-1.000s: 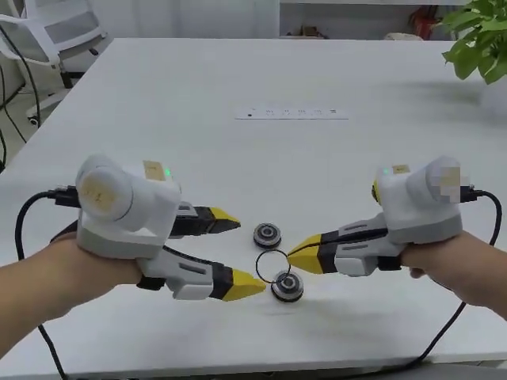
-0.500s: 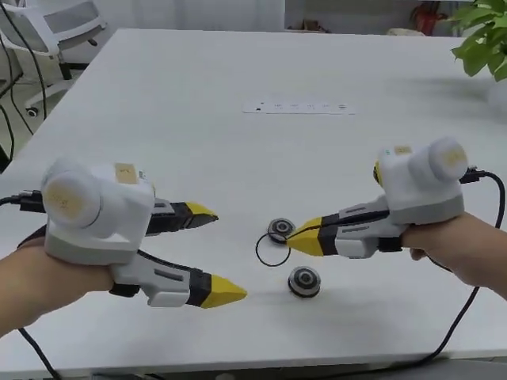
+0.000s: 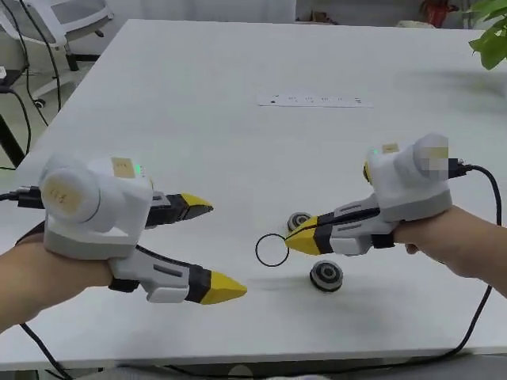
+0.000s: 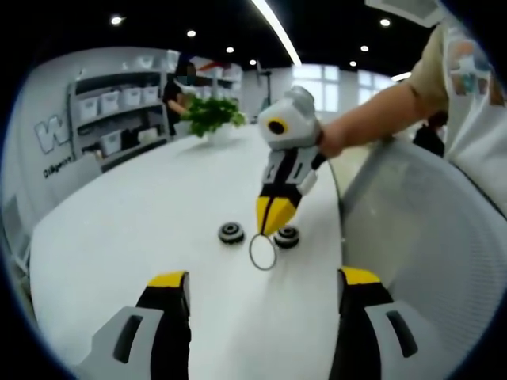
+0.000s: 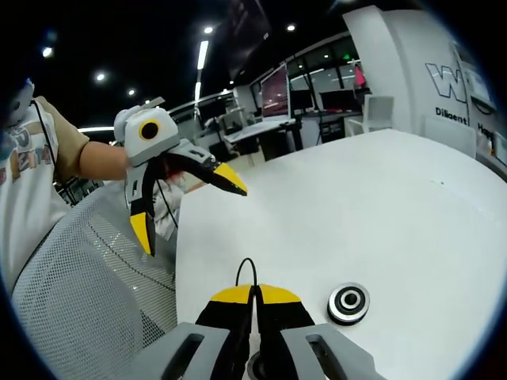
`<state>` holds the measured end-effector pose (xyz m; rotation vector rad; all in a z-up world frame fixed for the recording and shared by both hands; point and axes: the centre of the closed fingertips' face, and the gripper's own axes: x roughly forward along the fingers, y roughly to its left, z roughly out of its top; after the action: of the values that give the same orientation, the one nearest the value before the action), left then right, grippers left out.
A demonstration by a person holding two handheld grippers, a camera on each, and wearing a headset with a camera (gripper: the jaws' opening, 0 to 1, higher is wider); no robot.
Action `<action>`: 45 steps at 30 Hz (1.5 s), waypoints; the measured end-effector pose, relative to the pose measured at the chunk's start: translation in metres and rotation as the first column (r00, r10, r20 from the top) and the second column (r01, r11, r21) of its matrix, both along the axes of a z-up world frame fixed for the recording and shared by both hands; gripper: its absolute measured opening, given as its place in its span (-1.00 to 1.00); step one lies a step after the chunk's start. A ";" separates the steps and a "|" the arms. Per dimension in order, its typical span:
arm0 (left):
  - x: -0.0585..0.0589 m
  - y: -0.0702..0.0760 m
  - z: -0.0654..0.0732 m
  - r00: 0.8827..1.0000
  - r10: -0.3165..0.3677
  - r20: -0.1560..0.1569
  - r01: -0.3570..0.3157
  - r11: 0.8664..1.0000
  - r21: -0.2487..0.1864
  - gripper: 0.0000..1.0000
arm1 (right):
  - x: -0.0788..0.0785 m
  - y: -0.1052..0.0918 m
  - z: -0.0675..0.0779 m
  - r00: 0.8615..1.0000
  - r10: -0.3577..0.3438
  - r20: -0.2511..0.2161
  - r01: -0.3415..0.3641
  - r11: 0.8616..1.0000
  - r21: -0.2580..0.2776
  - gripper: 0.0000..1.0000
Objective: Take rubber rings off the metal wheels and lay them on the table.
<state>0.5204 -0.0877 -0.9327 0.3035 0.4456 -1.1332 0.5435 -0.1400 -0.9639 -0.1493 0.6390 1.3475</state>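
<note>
In the head view a white table (image 3: 238, 119) stretched away to an office chair (image 3: 79, 16) at the far left and a green plant (image 3: 493, 36) at the far right, with a pale strip (image 3: 314, 100) lying flat on its top. The left gripper (image 3: 226, 249) hovered with its jaws wide apart, gripping nothing. The right gripper (image 3: 290, 241) was pinched together on the rubber ring (image 3: 257, 252), just beside the far wheel (image 3: 299, 222) and the near wheel (image 3: 326, 275); whether the ring touched the table was hard to tell. In the left gripper view, shelves (image 4: 119, 111) of bins lined the wall, and a mesh chair back (image 4: 428, 237) stood beside the table. In the right gripper view the ring's black loop rose from the closed jaws, and monitors (image 5: 277, 91) stood beyond the table.
</note>
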 end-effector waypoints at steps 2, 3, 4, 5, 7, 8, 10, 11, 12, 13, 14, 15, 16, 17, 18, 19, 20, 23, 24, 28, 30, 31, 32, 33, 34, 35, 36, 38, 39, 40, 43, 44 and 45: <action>0.000 0.001 -0.001 1.000 0.002 0.004 -0.002 1.000 0.005 0.55 | 0.001 0.000 -0.004 1.000 0.001 -0.004 -0.001 1.000 -0.008 -1.00; 0.001 0.001 0.000 1.000 0.007 0.004 -0.007 1.000 0.003 0.55 | 0.000 0.000 -0.006 1.000 0.002 -0.005 -0.002 1.000 -0.010 -1.00; 0.001 0.002 0.000 1.000 0.012 0.003 -0.012 1.000 0.001 0.55 | 0.000 0.001 -0.007 1.000 0.004 -0.005 -0.004 1.000 -0.014 -1.00; 0.002 0.002 0.000 1.000 0.019 0.002 -0.019 1.000 -0.002 0.55 | -0.001 0.001 -0.009 1.000 0.008 -0.006 -0.008 1.000 -0.019 -1.00; 0.002 0.002 -0.001 1.000 0.025 0.000 -0.025 1.000 -0.003 0.56 | -0.003 0.003 -0.012 1.000 0.018 -0.011 -0.018 1.000 -0.026 -1.00; 0.001 0.002 -0.001 1.000 0.027 -0.001 -0.027 1.000 -0.002 0.56 | -0.003 0.004 -0.014 1.000 0.022 -0.011 -0.022 0.999 -0.031 -1.00; 0.001 0.002 -0.002 1.000 0.031 -0.003 -0.031 1.000 0.000 0.56 | -0.004 0.005 -0.018 1.000 0.028 -0.012 -0.029 0.999 -0.039 -1.00; 0.001 0.002 -0.003 0.999 0.036 -0.005 -0.036 0.999 0.000 0.56 | -0.005 0.006 -0.020 0.999 0.032 -0.012 -0.032 0.998 -0.045 -1.00; 0.000 0.002 -0.003 0.999 0.038 -0.008 -0.038 0.999 -0.001 0.56 | -0.006 0.006 -0.022 0.999 0.034 -0.009 -0.034 0.998 -0.049 -1.00; 0.000 0.002 -0.003 0.999 0.038 -0.010 -0.038 0.999 -0.001 0.56 | -0.006 0.006 -0.025 0.999 0.039 -0.006 -0.039 0.998 -0.054 -1.00; -0.001 0.002 -0.004 0.999 0.039 -0.010 -0.039 0.999 0.002 0.56 | -0.007 0.006 -0.026 0.999 0.042 -0.005 -0.042 0.997 -0.057 -1.00; -0.001 0.003 -0.004 0.999 0.040 -0.010 -0.040 0.999 0.004 0.56 | -0.007 0.007 -0.028 0.999 0.044 -0.002 -0.044 0.997 -0.060 -1.00; -0.002 0.003 -0.005 0.999 0.042 -0.013 -0.042 0.999 0.005 0.56 | -0.006 0.008 -0.029 0.999 0.046 0.001 -0.045 0.997 -0.067 -1.00; -0.002 0.004 -0.005 0.999 0.043 -0.016 -0.043 0.999 0.005 0.56 | -0.006 0.008 -0.031 0.999 0.047 0.004 -0.047 0.996 -0.072 -1.00; -0.002 0.004 -0.006 0.999 0.045 -0.019 -0.045 0.999 0.007 0.56 | -0.006 0.008 -0.033 0.999 0.049 0.006 -0.049 0.996 -0.076 -1.00; -0.003 0.004 -0.006 0.999 0.046 -0.021 -0.046 0.999 0.008 0.56 | -0.005 0.008 -0.034 0.999 0.050 0.007 -0.049 0.996 -0.080 -1.00; -0.003 0.004 -0.007 0.999 0.048 -0.023 -0.047 0.999 0.009 0.56 | -0.005 0.008 -0.035 0.999 0.051 0.010 -0.050 0.995 -0.087 -1.00; -0.005 0.004 -0.007 0.998 0.050 -0.025 -0.050 0.999 0.010 0.56 | -0.005 0.009 -0.036 0.998 0.055 0.030 -0.052 0.994 -0.098 -1.00; -0.005 0.004 -0.007 0.998 0.051 -0.024 -0.050 0.999 0.011 0.56 | -0.005 0.009 -0.035 0.998 0.057 0.033 -0.053 0.994 -0.098 -0.98; -0.006 0.004 -0.008 0.998 0.053 -0.030 -0.052 0.998 0.018 0.56 | -0.003 0.008 -0.033 0.997 0.059 0.043 -0.054 0.994 -0.096 -0.91; -0.005 0.004 -0.007 0.998 0.054 -0.029 -0.053 0.998 0.023 0.56 | -0.002 0.007 -0.032 0.997 0.057 0.050 -0.052 0.994 -0.095 -0.82; -0.005 0.004 -0.007 0.998 0.055 -0.028 -0.054 0.998 0.023 0.56 | -0.002 0.006 -0.032 0.997 0.058 0.053 -0.053 0.994 -0.093 -0.78; -0.005 0.003 -0.005 0.998 0.057 -0.027 -0.057 0.998 0.021 0.56 | -0.001 0.006 -0.031 0.997 0.058 0.056 -0.053 0.994 -0.091 -0.74; -0.005 0.003 -0.005 0.998 0.058 -0.027 -0.058 0.998 0.020 0.56 | -0.001 0.005 -0.030 0.997 0.058 0.057 -0.053 0.994 -0.092 -0.71; -0.005 0.002 -0.003 0.998 0.059 -0.025 -0.059 0.998 0.019 0.56 | -0.001 0.005 -0.029 0.996 0.060 0.059 -0.054 0.994 -0.091 -0.69; -0.005 0.002 -0.003 0.998 0.060 -0.022 -0.060 0.998 0.020 0.56 | -0.001 0.004 -0.028 0.996 0.061 0.062 -0.056 0.995 -0.088 -0.66; -0.005 0.002 -0.002 0.998 0.064 -0.019 -0.064 0.998 0.019 0.56 | 0.000 0.004 -0.026 0.996 0.063 0.065 -0.058 0.995 -0.085 -0.62; -0.005 0.002 0.000 0.997 0.073 -0.018 -0.073 0.997 0.015 0.57 | 0.000 0.003 -0.022 0.995 0.068 0.073 -0.062 0.995 -0.080 -0.52; -0.006 0.001 0.001 0.997 0.077 -0.017 -0.077 0.997 0.011 0.57 | 0.000 0.002 -0.021 0.995 0.070 0.078 -0.064 0.995 -0.078 -0.48; -0.007 0.001 0.002 0.997 0.080 -0.018 -0.079 0.997 0.008 0.57 | 0.000 0.000 -0.019 0.994 0.072 0.080 -0.066 0.995 -0.075 -0.45; -0.009 0.000 0.002 0.996 0.083 -0.014 -0.083 0.996 0.013 0.58 | 0.001 -0.003 -0.013 0.993 0.073 0.094 -0.067 0.996 -0.064 -0.38; -0.009 -0.001 0.002 0.996 0.085 -0.014 -0.084 0.996 0.014 0.58 | 0.002 -0.004 -0.011 0.993 0.070 0.099 -0.064 0.996 -0.058 -0.34; -0.009 -0.001 0.002 0.996 0.089 -0.013 -0.089 0.996 0.014 0.58 | 0.002 -0.006 -0.007 0.992 0.068 0.105 -0.063 0.997 -0.047 -0.31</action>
<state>0.5114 -0.0887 -0.9304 0.2849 0.4743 -1.0466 0.5453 -0.1455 -0.9709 -0.2781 0.5783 1.3794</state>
